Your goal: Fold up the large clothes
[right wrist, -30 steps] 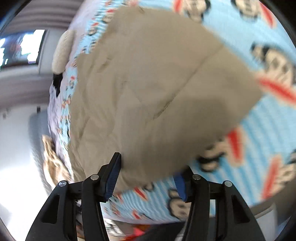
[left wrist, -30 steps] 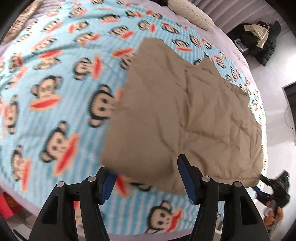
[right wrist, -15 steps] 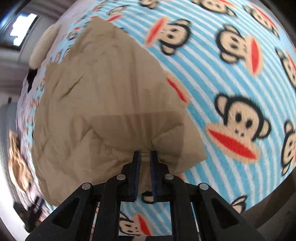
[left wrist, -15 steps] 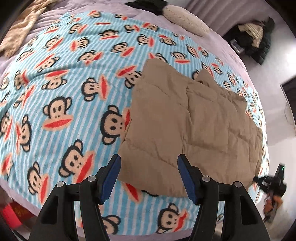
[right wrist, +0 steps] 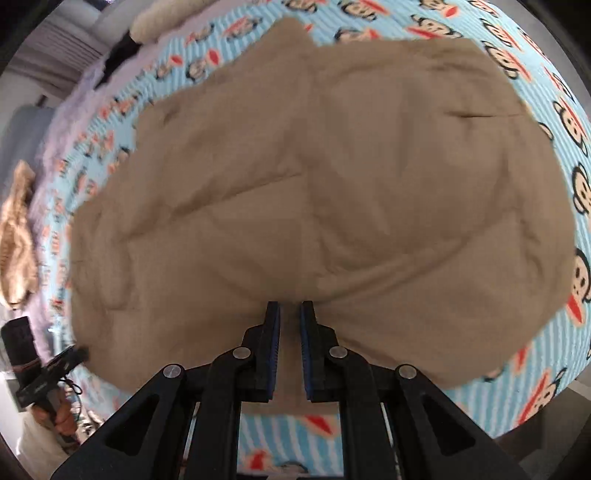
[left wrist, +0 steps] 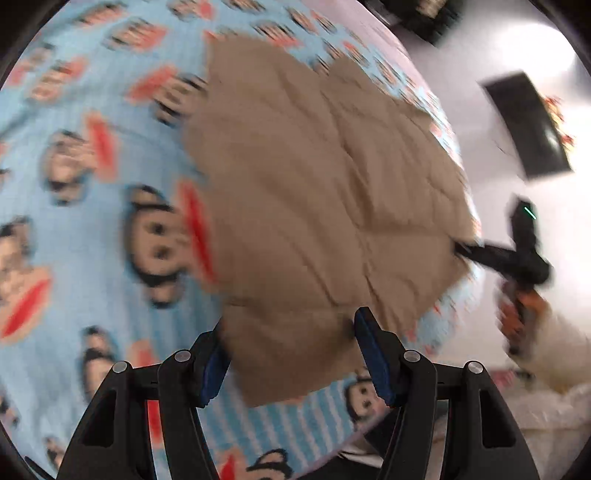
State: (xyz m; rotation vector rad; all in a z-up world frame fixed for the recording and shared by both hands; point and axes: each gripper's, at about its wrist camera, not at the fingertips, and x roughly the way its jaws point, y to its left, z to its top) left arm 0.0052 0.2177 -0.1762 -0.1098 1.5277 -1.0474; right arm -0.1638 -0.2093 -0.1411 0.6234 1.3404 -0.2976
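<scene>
A large tan quilted garment [left wrist: 314, 192] lies spread on a bed covered by a light-blue monkey-print blanket [left wrist: 74, 258]. My left gripper [left wrist: 293, 350] is open and low over the garment's near corner, which shows between its blue pads without being pinched. In the right wrist view, my right gripper [right wrist: 290, 325] is shut on a bunched fold at the near edge of the garment [right wrist: 332, 184]. Each view catches the other gripper at a far corner: the right gripper [left wrist: 517, 254] and the left gripper [right wrist: 48, 369] with a hand on its handle.
A cream pillow [right wrist: 155, 26] and a dark item lie at the head of the bed. A tan furry cloth [right wrist: 18, 236] hangs off one side. A dark screen [left wrist: 528, 125] is on the white wall, and white bedding [left wrist: 554, 424] lies beside the bed.
My right gripper went from open to shut on the garment's edge and then shifted along with it. My left gripper swung down and closer to the near corner, staying open.
</scene>
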